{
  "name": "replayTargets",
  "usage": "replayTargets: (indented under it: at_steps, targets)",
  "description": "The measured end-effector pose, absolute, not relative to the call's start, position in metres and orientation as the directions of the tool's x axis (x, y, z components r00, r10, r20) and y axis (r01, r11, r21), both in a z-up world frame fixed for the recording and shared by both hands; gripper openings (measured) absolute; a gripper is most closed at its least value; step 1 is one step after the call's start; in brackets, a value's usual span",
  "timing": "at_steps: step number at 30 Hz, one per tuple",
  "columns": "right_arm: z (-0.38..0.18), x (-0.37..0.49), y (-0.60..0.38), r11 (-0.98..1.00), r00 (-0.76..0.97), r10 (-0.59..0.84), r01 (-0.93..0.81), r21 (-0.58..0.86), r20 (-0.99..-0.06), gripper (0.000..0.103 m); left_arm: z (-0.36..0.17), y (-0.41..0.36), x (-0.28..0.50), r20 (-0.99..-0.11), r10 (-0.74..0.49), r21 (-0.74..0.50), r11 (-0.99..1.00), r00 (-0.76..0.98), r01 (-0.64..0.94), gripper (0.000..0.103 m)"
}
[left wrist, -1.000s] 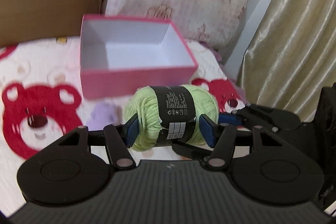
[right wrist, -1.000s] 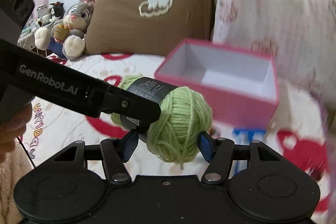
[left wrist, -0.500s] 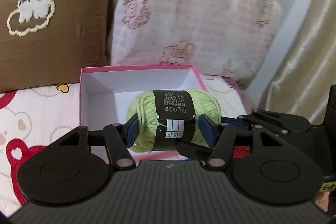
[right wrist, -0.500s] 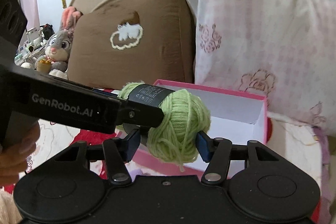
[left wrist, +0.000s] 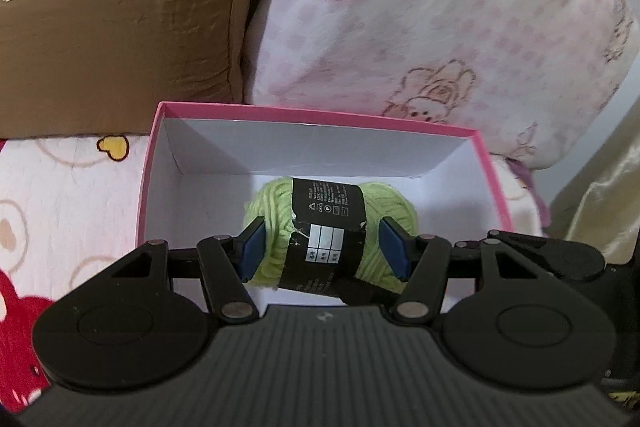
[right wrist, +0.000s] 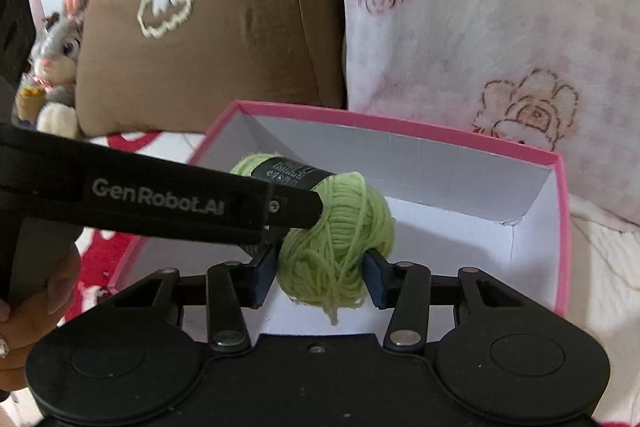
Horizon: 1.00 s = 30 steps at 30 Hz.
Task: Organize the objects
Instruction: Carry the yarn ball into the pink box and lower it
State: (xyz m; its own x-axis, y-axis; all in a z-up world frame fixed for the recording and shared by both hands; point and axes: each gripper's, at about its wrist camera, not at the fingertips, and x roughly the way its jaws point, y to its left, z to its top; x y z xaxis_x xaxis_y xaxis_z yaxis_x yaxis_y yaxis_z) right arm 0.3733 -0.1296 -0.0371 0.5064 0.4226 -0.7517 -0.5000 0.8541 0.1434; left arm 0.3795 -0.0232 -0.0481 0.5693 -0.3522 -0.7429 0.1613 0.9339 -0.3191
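A light green yarn ball point(left wrist: 276, 227) with a black paper label is held by both grippers over the inside of an open pink box point(left wrist: 320, 113) with white walls. My left gripper point(left wrist: 322, 247) is shut on the ball across its length. My right gripper point(right wrist: 320, 277) is shut on one end of the same yarn ball point(right wrist: 340, 239). The left gripper's black arm point(right wrist: 160, 203) crosses the right wrist view from the left. The pink box point(right wrist: 400, 127) lies on the bed. Whether the ball touches the box floor is hidden.
A brown pillow point(left wrist: 120, 19) and a pink checked pillow point(left wrist: 420, 27) stand right behind the box. A bear-print bedsheet point(left wrist: 60, 195) lies at the left. A gold curtain point(left wrist: 600, 195) hangs at the right. A plush rabbit point(right wrist: 56, 67) sits far left.
Both grippers carried the yarn ball forward from in front of the box to over its open inside. The box and pillows now look much nearer.
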Motion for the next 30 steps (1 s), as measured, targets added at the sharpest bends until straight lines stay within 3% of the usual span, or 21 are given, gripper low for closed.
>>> replayTargets:
  at_steps: [6, 9, 20, 30]
  targets:
    - [-0.06, 0.398, -0.118, 0.855, 0.468, 0.394, -0.503, 0.128, -0.791, 0.044, -0.073, -0.02, 0.399, -0.772, -0.319, -0.288, 0.947, 0.55, 0.146, 0.058]
    - [-0.068, 0.406, -0.115, 0.863, 0.465, 0.375, -0.491, 0.118, -0.802, 0.04, -0.083, -0.016, 0.405, -0.78, -0.337, -0.313, 0.94, 0.527, 0.137, 0.047]
    - [-0.076, 0.418, -0.103, 0.88, 0.448, 0.348, -0.459, 0.123, -0.823, 0.04, -0.085, -0.013, 0.408, -0.78, -0.296, -0.28, 0.953, 0.551, 0.115, 0.045]
    - [-0.072, 0.41, -0.109, 0.897, 0.441, 0.34, -0.418, 0.146, -0.831, 0.052, -0.079, -0.013, 0.399, -0.781, -0.294, -0.3, 0.95, 0.551, 0.082, 0.047]
